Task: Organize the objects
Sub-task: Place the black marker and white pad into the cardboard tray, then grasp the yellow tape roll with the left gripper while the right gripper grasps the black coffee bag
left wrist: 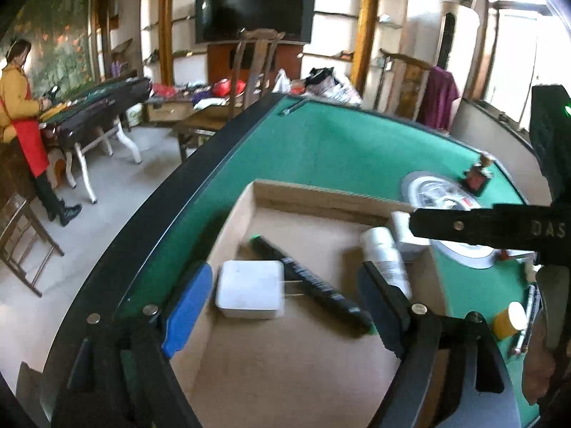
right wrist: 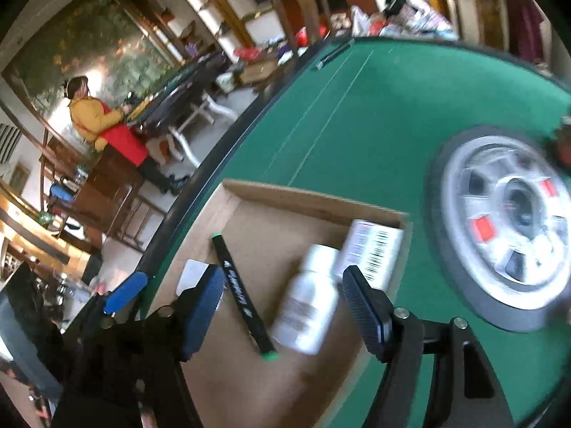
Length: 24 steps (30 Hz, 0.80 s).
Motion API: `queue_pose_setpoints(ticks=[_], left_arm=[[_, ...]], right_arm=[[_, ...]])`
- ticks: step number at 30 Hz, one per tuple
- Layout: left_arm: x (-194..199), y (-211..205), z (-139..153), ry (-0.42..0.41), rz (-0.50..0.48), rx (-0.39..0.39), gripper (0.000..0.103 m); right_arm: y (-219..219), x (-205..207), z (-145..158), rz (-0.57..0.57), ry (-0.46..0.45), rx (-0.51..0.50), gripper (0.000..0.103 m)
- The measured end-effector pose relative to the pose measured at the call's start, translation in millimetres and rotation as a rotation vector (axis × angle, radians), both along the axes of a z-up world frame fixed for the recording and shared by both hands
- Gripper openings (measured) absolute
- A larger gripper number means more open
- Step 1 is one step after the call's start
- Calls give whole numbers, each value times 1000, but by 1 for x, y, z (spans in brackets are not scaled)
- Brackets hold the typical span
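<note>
An open cardboard box [left wrist: 285, 192] [right wrist: 307, 196] sits on the green table [left wrist: 339, 149] [right wrist: 374, 107]. In it lie a white charger plug [left wrist: 249, 289] [right wrist: 191, 278], a black marker with green ends [left wrist: 310, 278] [right wrist: 242, 292], a white bottle [left wrist: 387, 256] [right wrist: 307, 310] and a small white carton with a barcode [left wrist: 405, 235] [right wrist: 371, 249]. My left gripper [left wrist: 282, 306] is open above the box, empty, around the plug and marker. My right gripper [right wrist: 282, 306] is open and empty over the marker and bottle; its finger [left wrist: 481, 224] crosses the left wrist view.
A round silver dial [right wrist: 506, 224] [left wrist: 439, 192] is set in the table's middle. A small dark bottle with a red label [left wrist: 476, 174], a yellow roll [left wrist: 508, 321] and a pen [left wrist: 526, 317] lie right of the box. A person in a red apron [left wrist: 21, 117] stands far left.
</note>
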<state>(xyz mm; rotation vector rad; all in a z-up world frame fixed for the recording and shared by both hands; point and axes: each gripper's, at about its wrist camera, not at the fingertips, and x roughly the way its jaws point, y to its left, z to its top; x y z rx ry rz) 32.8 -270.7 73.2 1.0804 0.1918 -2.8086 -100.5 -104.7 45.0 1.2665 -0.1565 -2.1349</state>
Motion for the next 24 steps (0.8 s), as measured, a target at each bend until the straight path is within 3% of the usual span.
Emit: queue_pose_setpoints(ticks=[6, 12, 15, 19, 22, 24], left_arm=[[13, 46, 22, 35, -96, -3, 85], [49, 96, 64, 124, -187, -62, 85], [76, 120, 103, 217, -228, -96, 85], [108, 139, 170, 302, -312, -65, 86], [124, 143, 231, 343, -345, -54, 88], [128, 146, 273, 372, -347, -81, 96]], right_arm=[[77, 38, 37, -120, 104, 1, 82], [171, 85, 94, -263, 307, 236, 89], [220, 110, 141, -325, 383, 285, 89], [267, 150, 229, -385, 465, 277, 96], [279, 176, 304, -401, 569, 363, 100], [282, 192, 356, -436, 657, 458, 103]])
